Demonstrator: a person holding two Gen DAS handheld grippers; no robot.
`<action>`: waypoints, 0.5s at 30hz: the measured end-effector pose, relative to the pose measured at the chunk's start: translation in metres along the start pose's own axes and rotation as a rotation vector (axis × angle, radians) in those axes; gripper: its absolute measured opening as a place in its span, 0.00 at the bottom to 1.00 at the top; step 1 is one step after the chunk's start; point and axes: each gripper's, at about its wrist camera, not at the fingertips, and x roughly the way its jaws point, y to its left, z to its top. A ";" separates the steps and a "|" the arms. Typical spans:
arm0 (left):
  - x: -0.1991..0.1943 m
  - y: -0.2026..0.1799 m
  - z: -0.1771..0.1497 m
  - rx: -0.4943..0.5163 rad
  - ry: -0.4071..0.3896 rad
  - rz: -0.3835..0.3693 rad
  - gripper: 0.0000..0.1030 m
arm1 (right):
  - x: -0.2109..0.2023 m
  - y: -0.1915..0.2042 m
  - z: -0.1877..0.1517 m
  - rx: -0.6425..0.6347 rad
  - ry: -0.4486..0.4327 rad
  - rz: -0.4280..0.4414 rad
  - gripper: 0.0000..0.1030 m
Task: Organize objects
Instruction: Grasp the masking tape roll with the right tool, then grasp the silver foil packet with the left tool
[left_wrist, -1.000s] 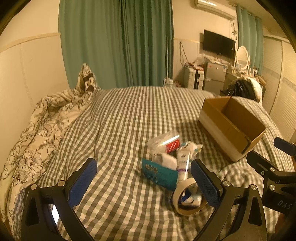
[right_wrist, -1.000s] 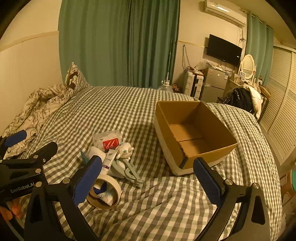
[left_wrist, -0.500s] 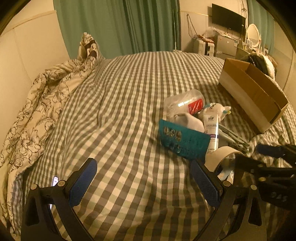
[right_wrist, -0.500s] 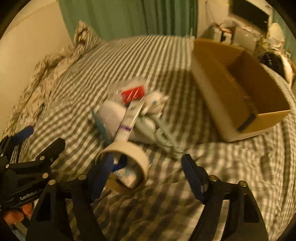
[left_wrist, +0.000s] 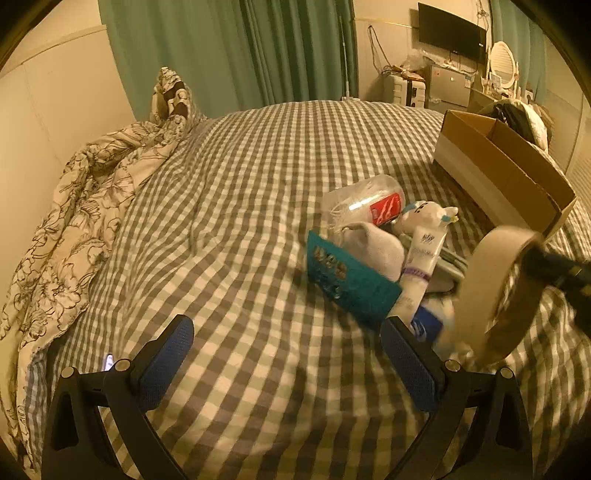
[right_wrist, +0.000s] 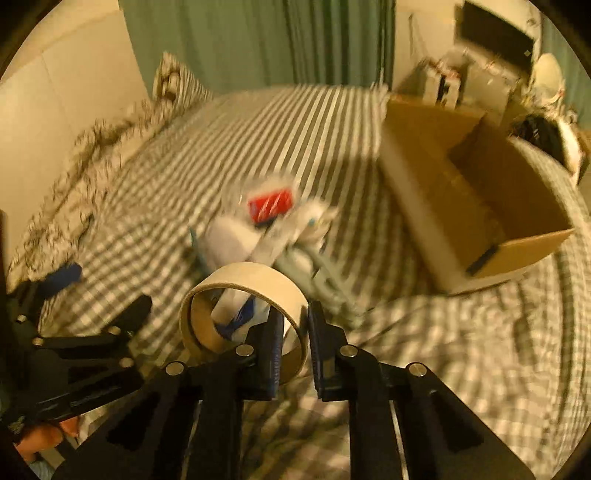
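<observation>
Right wrist view: right gripper (right_wrist: 295, 343) pinching tape roll (right_wrist: 243, 310) wall.
Left gripper (left_wrist: 286, 363) spread wide, near checked bedspread (left_wrist: 240, 221).

Each gripper (left_wrist: 286, 365) is a black frame with silver screws. Its fingers (left_wrist: 168, 356) carry blue textured pads.

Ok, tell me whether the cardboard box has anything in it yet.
Empty as far as shown: the cardboard box is open-topped and only bare floor and walls are visible. The near inner corner is hidden and the frame is blurred.
</observation>
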 end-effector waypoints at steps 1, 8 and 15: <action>0.002 -0.003 0.002 0.003 0.002 -0.006 1.00 | -0.005 -0.003 0.003 -0.002 -0.016 -0.026 0.11; 0.025 -0.021 0.021 -0.004 0.016 -0.010 1.00 | -0.011 -0.024 0.005 0.035 -0.044 -0.069 0.11; 0.063 -0.026 0.030 -0.079 0.100 -0.044 0.85 | 0.006 -0.027 0.000 0.028 0.000 -0.051 0.11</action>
